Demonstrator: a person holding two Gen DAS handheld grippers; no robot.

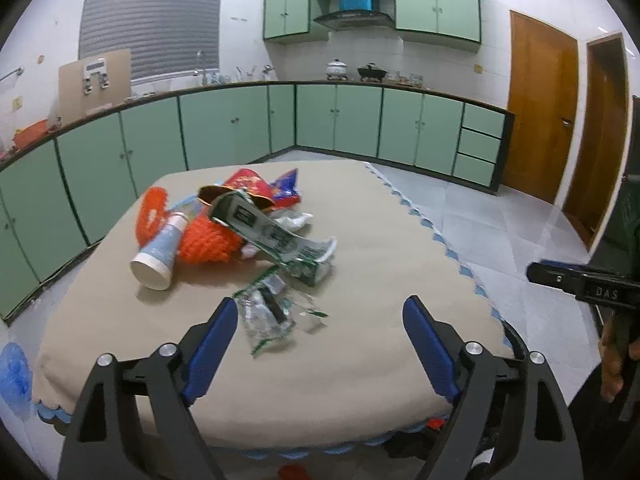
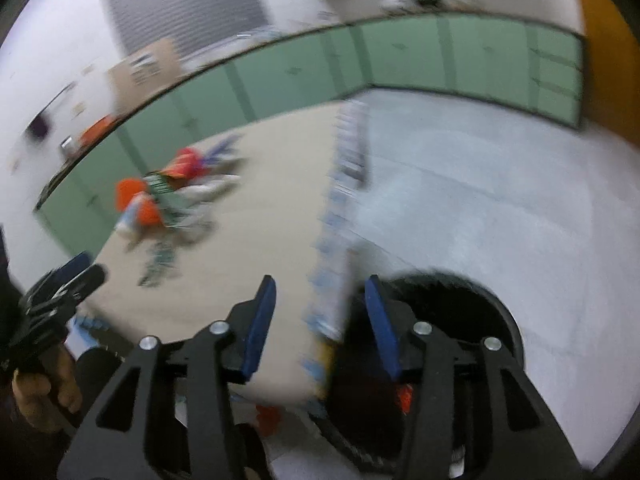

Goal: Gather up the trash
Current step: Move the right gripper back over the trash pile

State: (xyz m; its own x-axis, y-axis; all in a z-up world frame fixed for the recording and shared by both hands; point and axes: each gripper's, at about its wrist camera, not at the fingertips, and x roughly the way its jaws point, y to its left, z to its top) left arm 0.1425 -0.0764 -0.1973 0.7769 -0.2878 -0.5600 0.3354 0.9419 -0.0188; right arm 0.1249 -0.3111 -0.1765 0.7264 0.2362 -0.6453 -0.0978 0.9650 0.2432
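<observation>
Green cabinets ran along the far walls of a tiled kitchen, and a worktop under a beige cloth [image 1: 360, 380] with a blue scalloped edge stood in the middle of the floor.

Nearest to the left camera, the left tool [image 1: 320, 332] hung over the near part of the cloth with its blue pads spread wide and nothing between them. Judging by its aim, it was lined up on the clear crumpled wrapper [image 1: 272, 316] that lay just ahead, apart from the rest of the trash and so the easiest piece to take first.

Off the worktop's right edge, the right tool [image 2: 320, 320] was also parted and empty. Below it sat a dark round bin [image 2: 460, 320] on the floor, close against the table corner, probably placed there so that trash could be dropped in without much travel. That view was badly blurred, so the bin's contents could not be made out.

Farther along the cloth lay the main heap: a white and blue paper cup [image 1: 158, 256] on its side, an orange net [image 1: 204, 244], a torn green carton [image 1: 272, 232], a red bowl [image 1: 248, 188] and a blue packet [image 1: 286, 188], all touching or overlapping. Most of the trash was not yet collected.
</observation>
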